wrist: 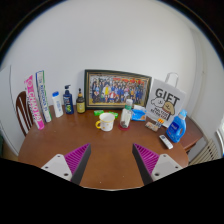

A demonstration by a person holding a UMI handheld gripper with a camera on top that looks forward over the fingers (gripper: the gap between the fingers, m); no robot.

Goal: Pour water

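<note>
Closest to the camera, the tool (112,160) shows its two fingers spread well apart, purple pads (76,158) facing inward, with nothing held and only bare wood between them. They hover above the near part of a round wooden table (108,150).

Farther on, past an open stretch of tabletop, a pale mug (106,122) stands near the middle of the table with its handle turned to the left. Just beside it on the right is a small bottle with a green cap (126,115), apparently the water source. Behind that sits something blue and flat (138,113), too small to identify.

To the right, near the table edge, is a blue bottle (177,126), and behind it a white bag printed "GIFT" (165,100). On the left side, several bottles (68,101) and tall packages (38,98) stand in a row. At the very back, a framed group photo (118,88) leans against the white wall.

The task looks to be at its opening step: approach, with no grasp made. The next move likely calls for advancing the tool across the table, lining the open fingers around the green-capped bottle, and clamping before tilting it over the mug.
</note>
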